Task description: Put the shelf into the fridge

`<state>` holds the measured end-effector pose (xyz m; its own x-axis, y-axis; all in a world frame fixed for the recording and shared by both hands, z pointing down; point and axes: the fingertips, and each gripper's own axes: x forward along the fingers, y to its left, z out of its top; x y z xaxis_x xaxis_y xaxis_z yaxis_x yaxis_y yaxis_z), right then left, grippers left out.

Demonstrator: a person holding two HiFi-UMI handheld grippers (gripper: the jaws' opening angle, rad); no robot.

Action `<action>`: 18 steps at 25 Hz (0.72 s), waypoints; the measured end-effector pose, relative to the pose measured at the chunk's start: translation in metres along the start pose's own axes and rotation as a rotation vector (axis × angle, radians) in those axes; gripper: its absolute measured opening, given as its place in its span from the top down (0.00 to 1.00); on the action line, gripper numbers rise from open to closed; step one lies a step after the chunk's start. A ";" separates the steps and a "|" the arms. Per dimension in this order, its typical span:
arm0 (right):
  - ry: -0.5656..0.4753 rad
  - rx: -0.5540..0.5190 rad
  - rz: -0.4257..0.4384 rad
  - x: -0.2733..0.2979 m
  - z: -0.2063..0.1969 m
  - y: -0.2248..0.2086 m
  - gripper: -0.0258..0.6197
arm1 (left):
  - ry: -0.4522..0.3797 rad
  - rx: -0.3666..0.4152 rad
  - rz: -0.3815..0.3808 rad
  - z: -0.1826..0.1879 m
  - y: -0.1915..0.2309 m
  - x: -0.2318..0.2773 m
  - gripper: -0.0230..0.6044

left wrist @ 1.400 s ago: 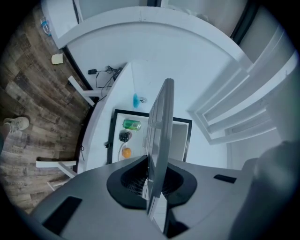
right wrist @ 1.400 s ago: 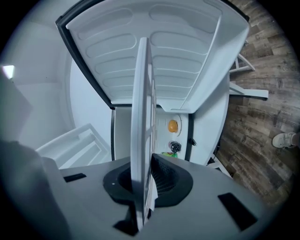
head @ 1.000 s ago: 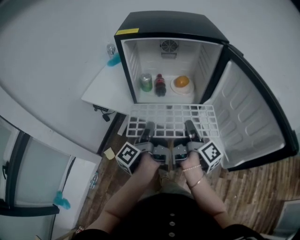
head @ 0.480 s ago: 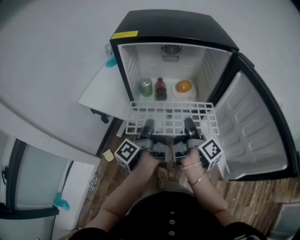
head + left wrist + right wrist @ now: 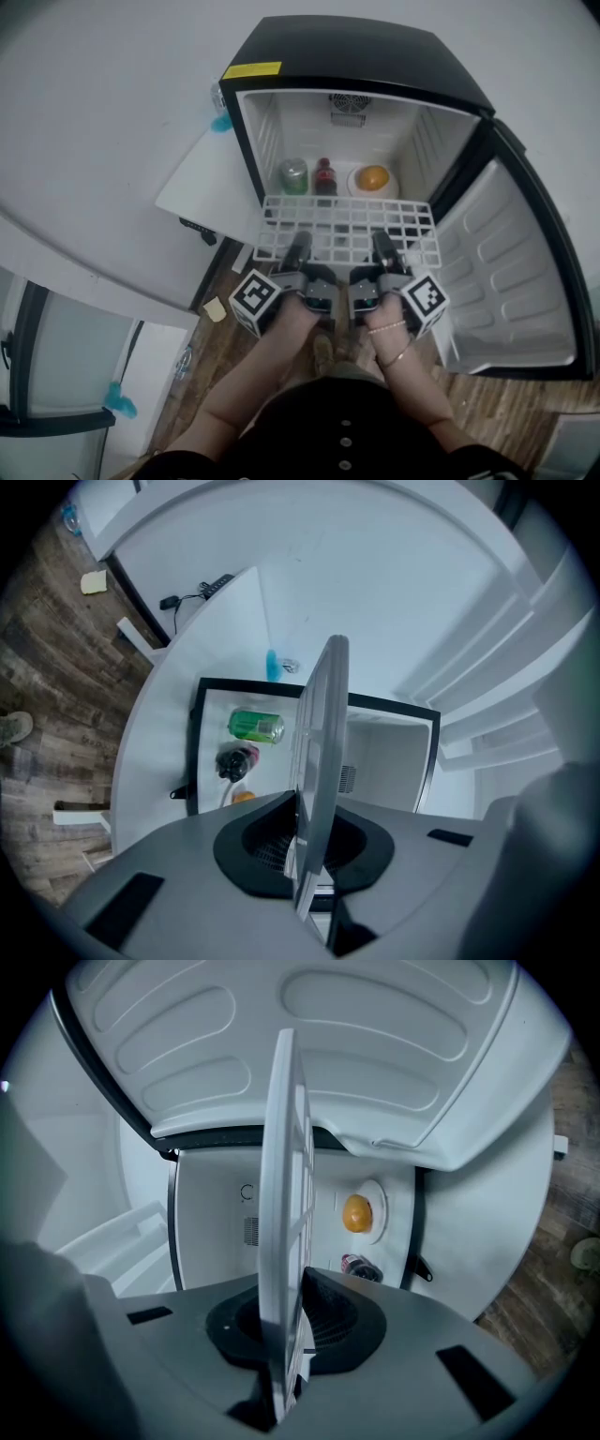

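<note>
Wire shelf at the fridge mouth
Left gripper and right gripper both clench its six o'clock edge; can, bottle, orange beyond at twelve o'clock

The right gripper is clamped on the near edge of the white wire shelf, which runs edge-on up the middle, with the dark pads pressed against both of its faces. Past the shelf the fridge stands open, its moulded white door filling the top, and inside are an orange on a white plate and a dark bottle beside it. Wooden floor shows at the right edge
</note>
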<state>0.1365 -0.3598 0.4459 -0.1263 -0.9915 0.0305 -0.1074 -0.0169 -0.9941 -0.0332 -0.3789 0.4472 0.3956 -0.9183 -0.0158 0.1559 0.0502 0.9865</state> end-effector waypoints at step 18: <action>0.001 -0.005 0.019 0.028 0.009 0.008 0.91 | 0.005 0.004 -0.008 0.007 -0.009 0.031 0.91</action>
<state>0.1407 -0.3892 0.4382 -0.1291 -0.9916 0.0119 -0.1101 0.0024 -0.9939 -0.0286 -0.4103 0.4391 0.3989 -0.9166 -0.0249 0.1556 0.0410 0.9870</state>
